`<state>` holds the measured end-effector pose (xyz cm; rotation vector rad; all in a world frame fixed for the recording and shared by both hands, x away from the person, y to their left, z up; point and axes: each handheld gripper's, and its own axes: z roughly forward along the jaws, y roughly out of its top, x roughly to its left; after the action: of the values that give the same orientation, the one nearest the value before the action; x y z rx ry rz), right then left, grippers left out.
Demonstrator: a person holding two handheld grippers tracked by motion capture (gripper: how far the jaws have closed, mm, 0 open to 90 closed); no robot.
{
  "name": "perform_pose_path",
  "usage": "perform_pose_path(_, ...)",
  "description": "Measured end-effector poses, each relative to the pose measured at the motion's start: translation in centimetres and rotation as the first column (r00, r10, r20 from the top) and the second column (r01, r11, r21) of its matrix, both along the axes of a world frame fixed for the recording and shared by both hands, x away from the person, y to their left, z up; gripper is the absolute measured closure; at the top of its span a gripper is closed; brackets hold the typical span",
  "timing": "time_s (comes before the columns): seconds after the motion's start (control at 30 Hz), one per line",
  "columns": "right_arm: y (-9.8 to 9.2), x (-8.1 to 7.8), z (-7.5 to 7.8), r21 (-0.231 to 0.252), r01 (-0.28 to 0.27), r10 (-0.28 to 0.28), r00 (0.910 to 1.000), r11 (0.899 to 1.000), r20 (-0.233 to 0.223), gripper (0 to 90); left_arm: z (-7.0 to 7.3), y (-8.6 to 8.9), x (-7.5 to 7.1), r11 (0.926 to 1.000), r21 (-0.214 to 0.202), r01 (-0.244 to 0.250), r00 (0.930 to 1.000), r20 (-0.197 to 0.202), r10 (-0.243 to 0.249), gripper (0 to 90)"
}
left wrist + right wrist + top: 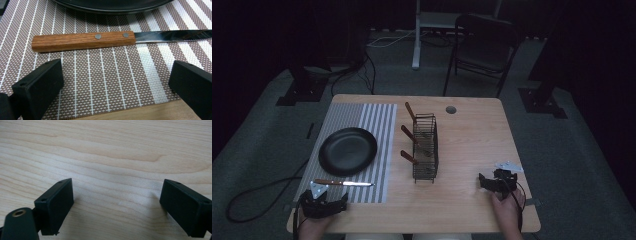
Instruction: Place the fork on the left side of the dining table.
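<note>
A knife with a wooden handle [83, 40] and steel blade [172, 35] lies flat on the striped placemat [112, 75], just in front of a black plate [112, 6]. In the high view the knife [343, 183] lies near the mat's front edge, below the plate [347, 150]. My left gripper [115, 82] stands open a short way before the knife, nothing between its jaws; it sits at the table's front left [322, 204]. My right gripper [117, 200] is open over bare wood at the front right [498, 183].
A black wire rack [425, 147] stands mid-table with three wooden-handled utensils [408, 157] sticking out to its left. A round cable hole [451, 109] is at the back of the wooden table [472, 145]. A chair [484, 47] stands beyond the table.
</note>
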<state>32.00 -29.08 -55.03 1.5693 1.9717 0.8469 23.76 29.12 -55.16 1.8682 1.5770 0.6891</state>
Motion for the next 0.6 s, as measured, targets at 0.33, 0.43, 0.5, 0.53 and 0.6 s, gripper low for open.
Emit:
perform_pose_path(0.33, 0.01, 0.0, 0.0, 0.001, 0.001, -0.001, 1.0, 1.0, 0.0, 11.4, 0.02, 0.03, 0.06, 1.0, 0.0, 0.004, 1.0, -0.001, -0.004, 0.0)
perform_pose_path(0.43, 0.0, 0.0, 0.0, 0.0, 0.0, 0.0, 1.0, 1.0, 0.0, 11.4, 0.02, 0.04, 0.06, 1.0, 0.0, 0.005, 1.0, -0.001, -0.005, 0.0)
perform_pose_path(0.5, 0.0, 0.0, 0.0, 0.0, 0.0, 0.0, 1.0, 1.0, 0.0, 11.4, 0.03, 0.07, 0.06, 1.0, 0.0, 0.008, 1.0, -0.002, -0.008, 0.0)
perform_pose_path(0.53, 0.0, 0.0, 0.0, 0.0, 0.0, 0.0, 1.0, 1.0, 0.0, 11.4, 0.03, 0.08, 0.05, 1.0, 0.001, 0.009, 1.0, 0.0, -0.009, 0.1)
perform_pose_path(0.6, 0.0, 0.0, 0.0, 0.0, 0.0, 0.0, 1.0, 1.0, 0.0, 11.4, 0.08, 0.13, 0.09, 0.9999, 0.001, 0.013, 0.9999, -0.004, -0.013, 0.1)
